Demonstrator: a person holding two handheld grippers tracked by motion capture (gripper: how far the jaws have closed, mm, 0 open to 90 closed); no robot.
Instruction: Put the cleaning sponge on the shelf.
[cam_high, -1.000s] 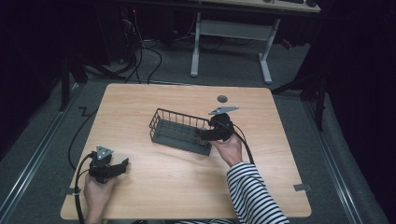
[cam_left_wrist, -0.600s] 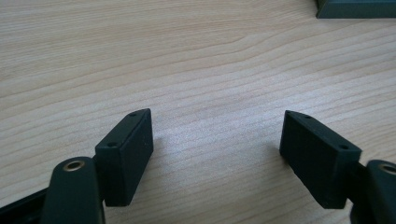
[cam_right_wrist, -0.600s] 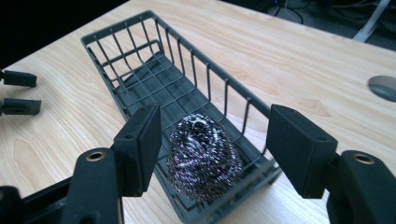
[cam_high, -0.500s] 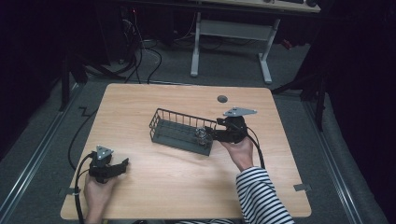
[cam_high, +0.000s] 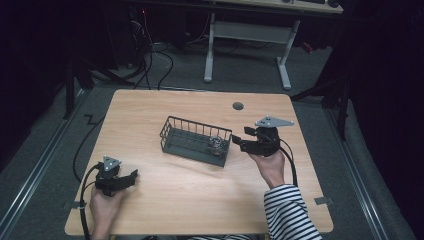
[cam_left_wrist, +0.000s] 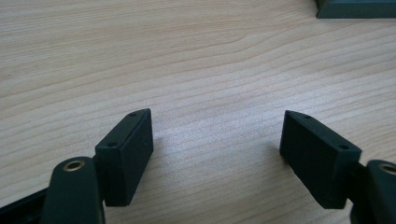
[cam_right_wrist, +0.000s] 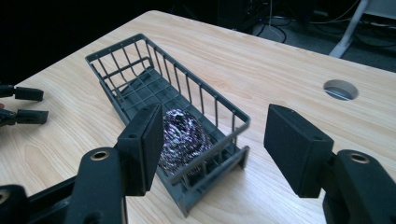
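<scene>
A dark wire basket (cam_high: 171, 131) sits in the middle of the wooden table, and a steel-wool scourer (cam_high: 217, 144) lies in its right end. My right gripper (cam_high: 239, 142) hovers just right of that end, pointing at it, with its jaws apart and nothing between them. In the right gripper view the scourer (cam_right_wrist: 182, 133) rests inside the basket (cam_right_wrist: 140, 39), beyond my right gripper (cam_right_wrist: 212, 126). My left gripper (cam_high: 131, 176) rests near the front left of the table. Its jaws are apart over bare wood, with nothing in my left gripper (cam_left_wrist: 217, 116).
A round cable hole (cam_high: 238, 106) is in the table top behind the basket. A cable trails off the table's left edge. The left gripper (cam_right_wrist: 21, 105) appears far off in the right gripper view. A white desk frame stands on the floor beyond.
My right gripper has drawn back to the right from over the basket's right end and risen slightly. The scourer stays in the basket. The left hand has not moved.
</scene>
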